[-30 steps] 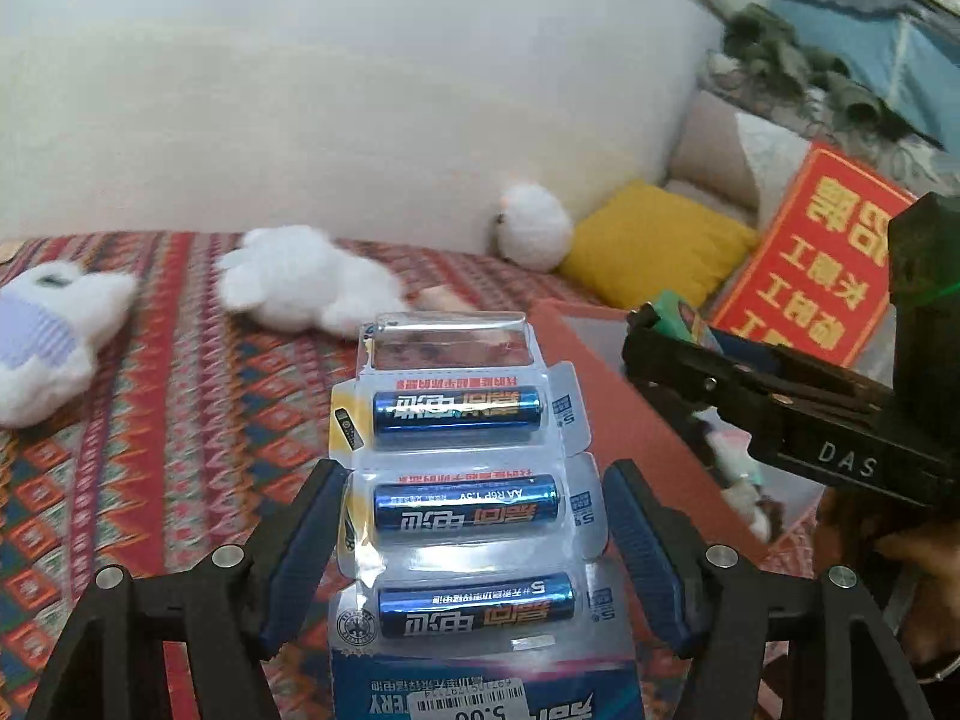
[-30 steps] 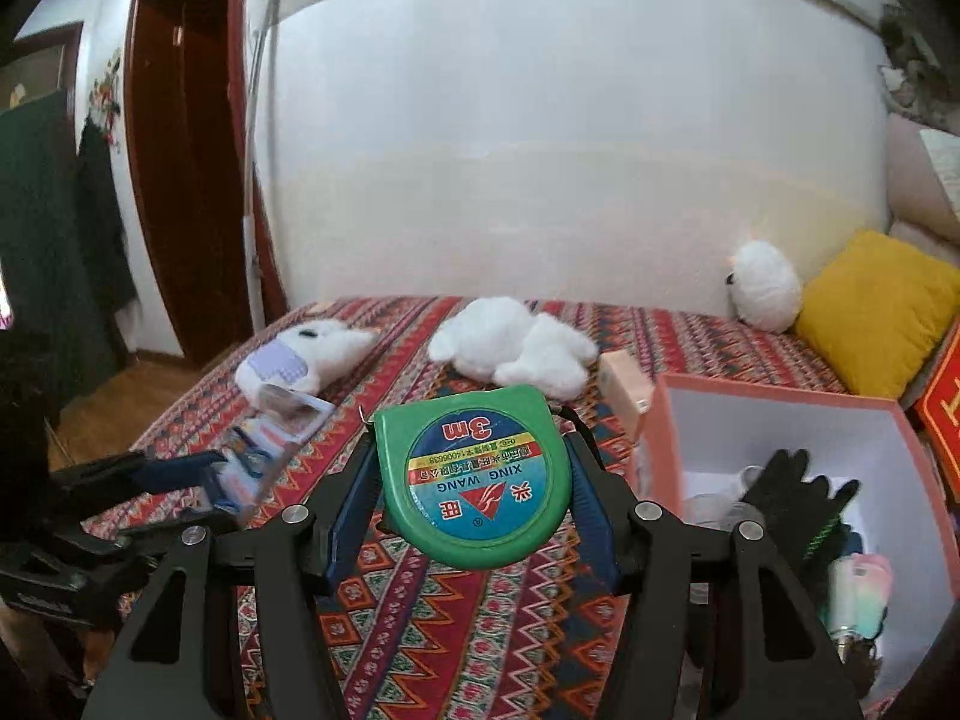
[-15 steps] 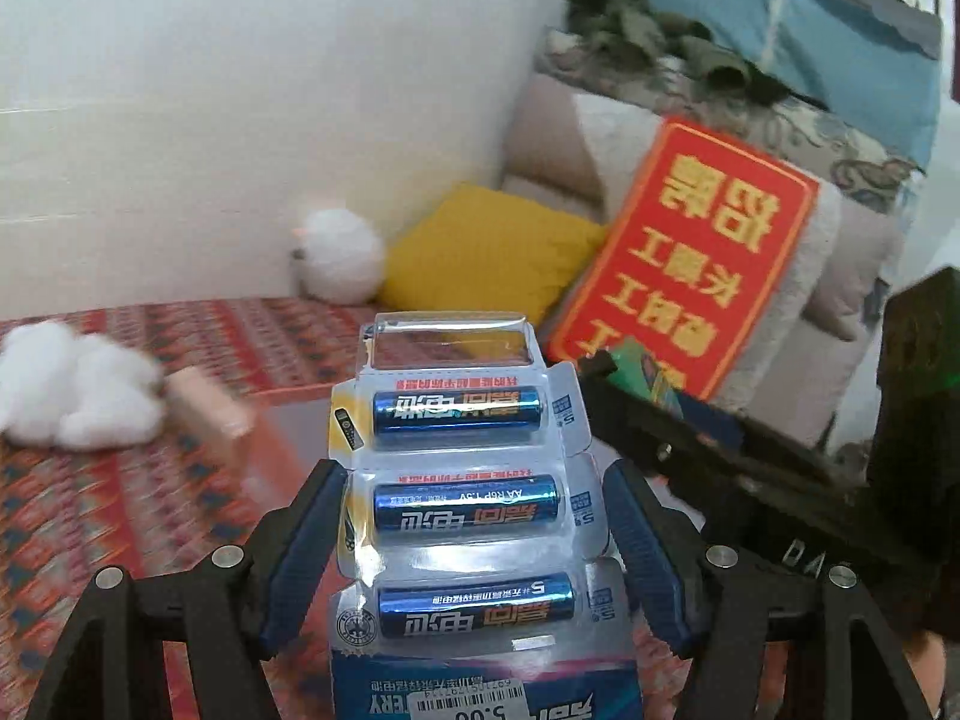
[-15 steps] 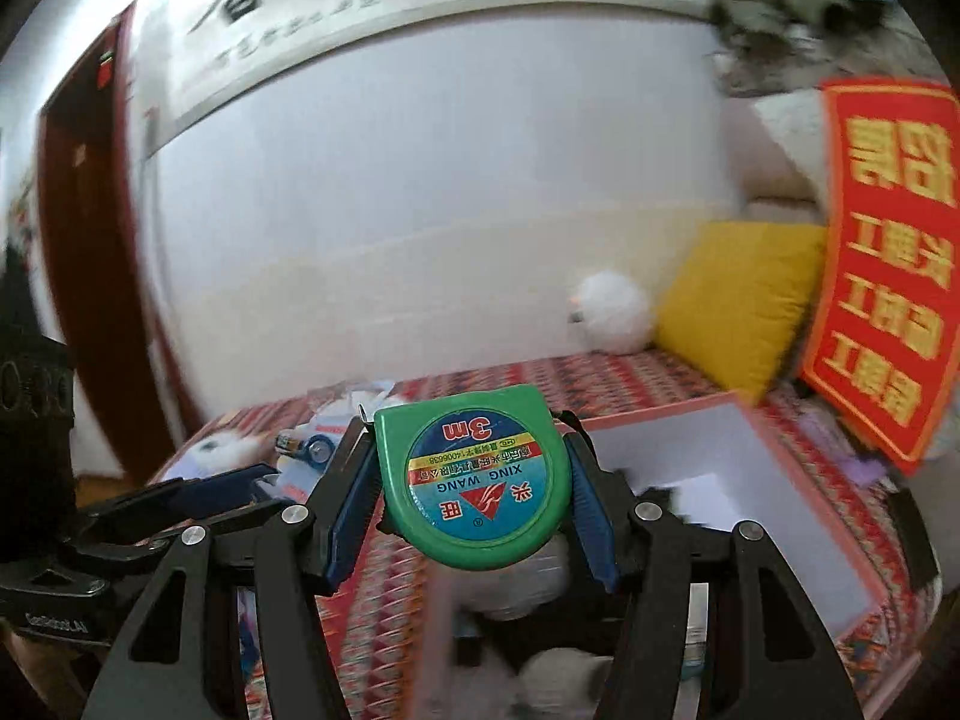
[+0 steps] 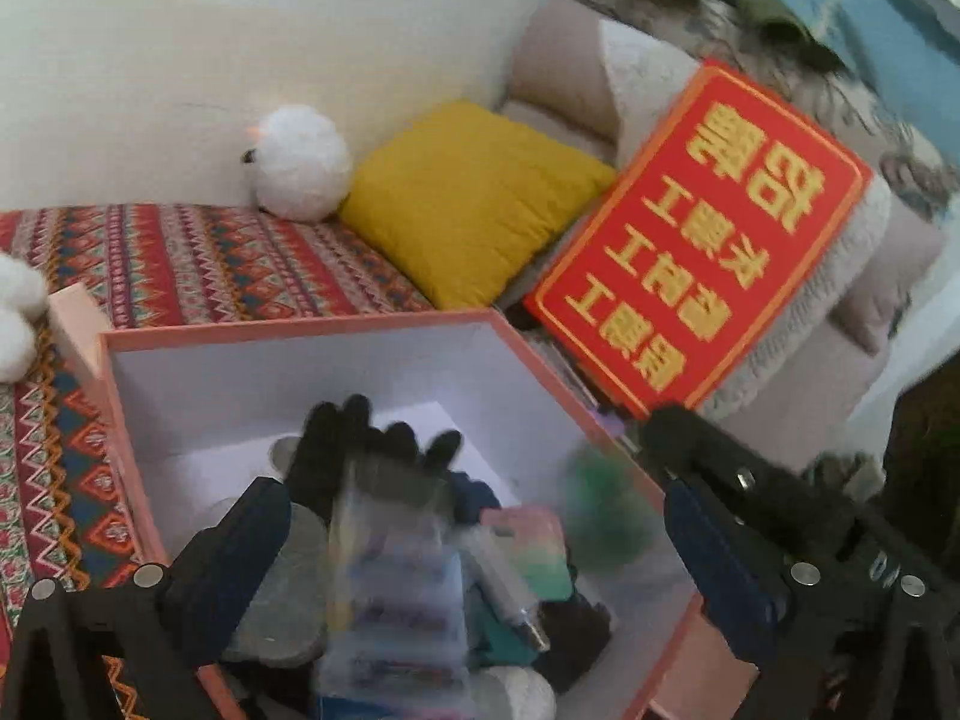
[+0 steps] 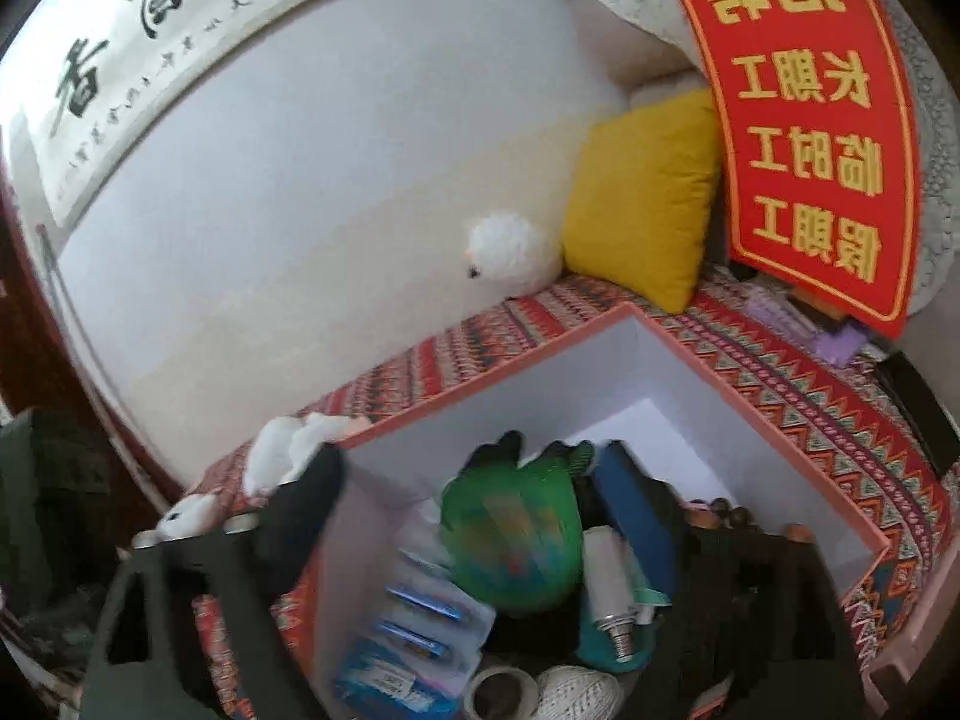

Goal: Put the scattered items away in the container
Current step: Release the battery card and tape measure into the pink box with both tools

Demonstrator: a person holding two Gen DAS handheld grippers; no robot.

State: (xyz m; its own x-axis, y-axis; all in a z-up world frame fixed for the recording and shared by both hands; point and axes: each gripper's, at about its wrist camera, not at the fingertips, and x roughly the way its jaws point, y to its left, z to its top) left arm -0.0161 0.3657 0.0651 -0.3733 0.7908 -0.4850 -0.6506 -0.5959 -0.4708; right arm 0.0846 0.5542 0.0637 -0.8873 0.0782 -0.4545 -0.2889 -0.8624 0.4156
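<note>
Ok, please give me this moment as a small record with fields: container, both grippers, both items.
container: pink box, open top, on patterned cloth
left gripper: open, over the box
battery pack: blurred, loose between the left fingers, among the box contents
right gripper: open, over the box
tape measure: green, blurred, free of the pads, inside the box
other contents: black glove, light bulb

Green tape measure (image 6: 510, 540) blurred between spread fingers (image 6: 630, 510) above pink box (image 6: 780, 450).
</note>
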